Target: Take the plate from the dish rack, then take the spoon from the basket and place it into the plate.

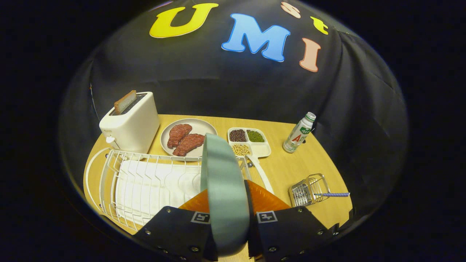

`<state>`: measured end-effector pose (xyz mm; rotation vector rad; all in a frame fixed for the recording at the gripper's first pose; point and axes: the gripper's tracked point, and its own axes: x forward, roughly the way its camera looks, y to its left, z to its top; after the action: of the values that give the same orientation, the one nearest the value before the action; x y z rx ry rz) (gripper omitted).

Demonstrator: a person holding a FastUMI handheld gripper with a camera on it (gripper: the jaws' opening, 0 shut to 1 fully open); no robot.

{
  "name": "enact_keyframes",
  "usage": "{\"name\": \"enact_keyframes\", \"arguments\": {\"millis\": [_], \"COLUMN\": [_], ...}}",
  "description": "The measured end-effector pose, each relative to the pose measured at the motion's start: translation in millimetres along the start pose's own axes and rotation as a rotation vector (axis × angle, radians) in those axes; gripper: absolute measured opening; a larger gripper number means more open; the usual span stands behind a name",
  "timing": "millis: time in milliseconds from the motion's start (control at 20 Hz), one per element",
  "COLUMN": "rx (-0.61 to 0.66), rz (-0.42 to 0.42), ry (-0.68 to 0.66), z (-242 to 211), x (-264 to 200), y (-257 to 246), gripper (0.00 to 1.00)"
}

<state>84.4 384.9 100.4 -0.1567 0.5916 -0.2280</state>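
Plate (224,189), grey-green, stood on edge between my fingers (271,203), both of them pressed against its faces, so my gripper (229,214) was clenched on it. Its rim ran from my base up toward 12 o'clock, over the near right corner of the dish rack (145,182). The rack, white wire on a white tray, lay at my 10 o'clock on the wooden table (302,163); I could not tell whether the plate touched the wires. Beyond the rack, at 11 o'clock, stood a white toaster (129,123) with a slice of toast (125,102) upright in its slot. Just right of the toaster, at roughly 12 o'clock beyond the plate's top edge, sat a round grey dish (204,127) with two pieces of red meat (184,138) lying on it. Close to that dish, at 1 o'clock, was a white divided tray (260,149) holding dark beans, green beans and pale beans in separate compartments; its long handle pointed back toward me, passing just beside the rack's right end. Farther out at 2 o'clock a small white bottle (300,133) with a green cap stood upright, near the black cloth wall. At 3 o'clock, well apart from the rack, the wire basket (309,189) lay tilted on the table, and the spoon (333,195) stuck out of it to the right, its blue-checked handle showing; the bowl end was hidden in the wires.
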Motion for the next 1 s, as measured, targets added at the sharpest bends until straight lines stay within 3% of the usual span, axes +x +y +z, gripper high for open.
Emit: {"name": "enact_keyframes", "arguments": {"millis": [300, 500, 1000], "rx": [-0.043, -0.068, -0.076], "rz": [-0.012, -0.006, 0.151], "ry": [-0.077, -0.122, -0.069], "z": [20.1, 10.0, -108.2], "x": [-46.3, -94.5, -166.5], "y": [-3.3, -13.9, -29.8], "gripper": [0.3, 0.3, 0.3]}}
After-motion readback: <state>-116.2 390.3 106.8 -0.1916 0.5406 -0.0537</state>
